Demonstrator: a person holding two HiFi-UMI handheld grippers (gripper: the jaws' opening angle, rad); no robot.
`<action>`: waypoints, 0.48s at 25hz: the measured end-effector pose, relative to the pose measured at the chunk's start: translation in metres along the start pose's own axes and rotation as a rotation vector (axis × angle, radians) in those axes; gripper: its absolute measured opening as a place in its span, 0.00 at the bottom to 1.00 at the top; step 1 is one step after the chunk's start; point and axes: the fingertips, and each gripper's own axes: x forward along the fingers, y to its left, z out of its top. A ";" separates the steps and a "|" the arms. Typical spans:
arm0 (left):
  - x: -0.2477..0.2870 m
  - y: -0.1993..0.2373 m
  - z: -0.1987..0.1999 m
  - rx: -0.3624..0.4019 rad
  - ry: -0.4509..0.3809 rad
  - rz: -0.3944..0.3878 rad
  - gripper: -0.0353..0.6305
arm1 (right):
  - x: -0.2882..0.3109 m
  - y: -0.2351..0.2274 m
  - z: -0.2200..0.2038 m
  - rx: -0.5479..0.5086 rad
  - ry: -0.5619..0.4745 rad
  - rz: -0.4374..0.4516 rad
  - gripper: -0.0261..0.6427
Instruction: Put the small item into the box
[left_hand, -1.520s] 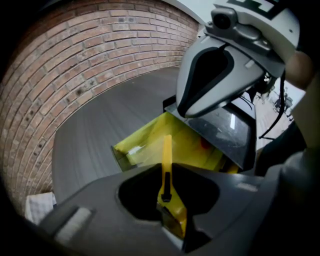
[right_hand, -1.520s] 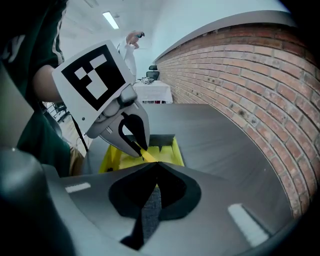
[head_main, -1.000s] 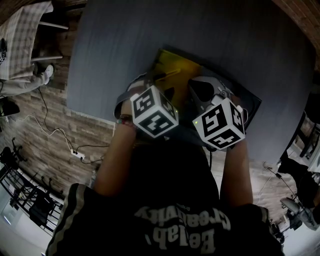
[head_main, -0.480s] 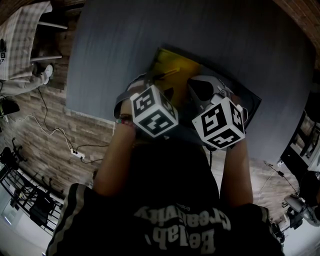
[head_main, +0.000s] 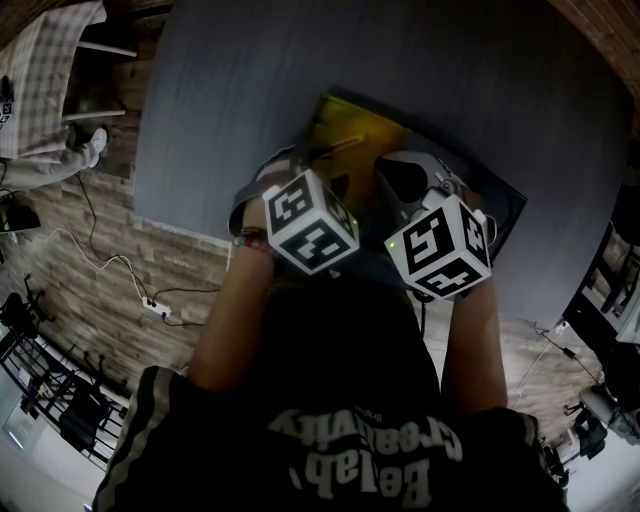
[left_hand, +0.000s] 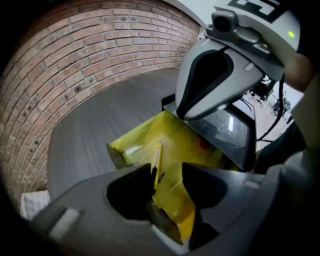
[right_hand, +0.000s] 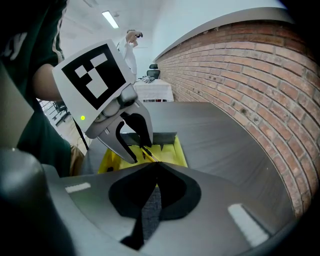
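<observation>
An open box (head_main: 352, 128) with a yellow inside and a dark lid (head_main: 497, 204) lies on the grey table (head_main: 240, 70). Both grippers hover over it side by side. In the left gripper view, my left gripper (left_hand: 167, 176) is shut on a thin yellow stick with a dark tip (left_hand: 157, 161), held just above the yellow box floor (left_hand: 175, 140). The right gripper view shows that same stick (right_hand: 145, 150) pinched in the left gripper's fingers (right_hand: 125, 142). My right gripper (right_hand: 152, 164) is shut with nothing between its tips. From the head, the marker cubes (head_main: 308, 222) hide both pairs of jaws.
A brick wall (right_hand: 250, 85) curves round the table's far side. The table's near edge (head_main: 180, 225) meets a brick-patterned floor with cables (head_main: 120, 270). A person (right_hand: 131, 47) stands far off beside a covered table (right_hand: 155, 90).
</observation>
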 end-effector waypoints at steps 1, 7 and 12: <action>0.000 0.000 -0.001 0.000 0.000 0.000 0.35 | 0.000 0.000 0.000 0.000 0.001 0.000 0.05; -0.006 0.007 -0.002 -0.001 -0.009 0.002 0.35 | 0.002 0.001 0.006 -0.005 0.001 -0.006 0.05; -0.022 0.008 0.004 0.015 -0.032 0.023 0.32 | -0.010 0.005 0.015 -0.006 -0.014 -0.020 0.05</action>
